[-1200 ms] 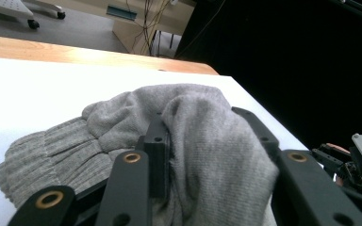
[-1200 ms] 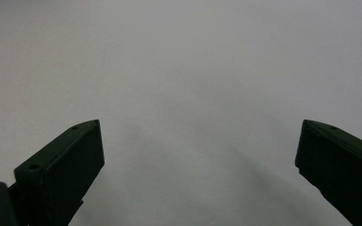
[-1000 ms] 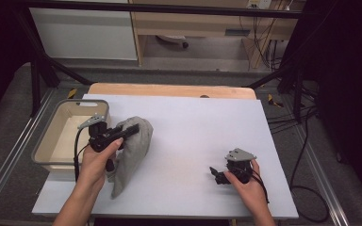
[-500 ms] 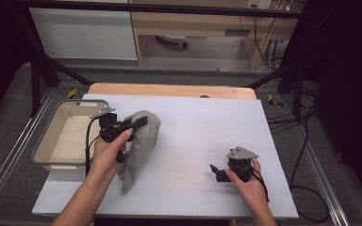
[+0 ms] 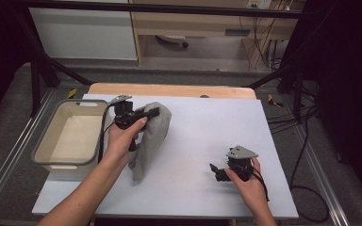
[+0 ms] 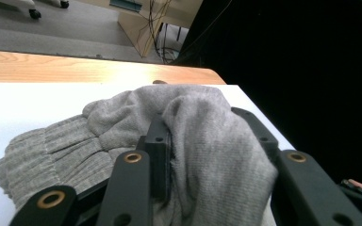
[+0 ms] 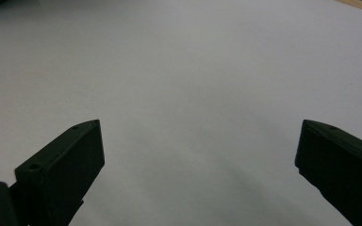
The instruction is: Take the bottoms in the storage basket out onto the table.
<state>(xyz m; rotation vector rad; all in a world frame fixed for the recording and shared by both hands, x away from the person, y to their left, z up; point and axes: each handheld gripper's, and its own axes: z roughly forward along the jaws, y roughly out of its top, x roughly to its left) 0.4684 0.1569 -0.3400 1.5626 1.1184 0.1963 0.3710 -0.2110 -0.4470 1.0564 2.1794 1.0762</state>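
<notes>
Left gripper clamps the grey knit cloth; right gripper gapes wide, empty.

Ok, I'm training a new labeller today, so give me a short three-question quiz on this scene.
1. True or false: the left gripper is shut on the grey cloth.
2. What stands at the left edge of the table? A) a beige tub B) a red bucket C) a stack of plates
3. How do the jaws of the right gripper stand, and what is between them?

Key
1. True; in the left gripper view the cloth is bunched in its jaws.
2. A, the tub.
3. Open, with nothing between them but bare table.
</notes>
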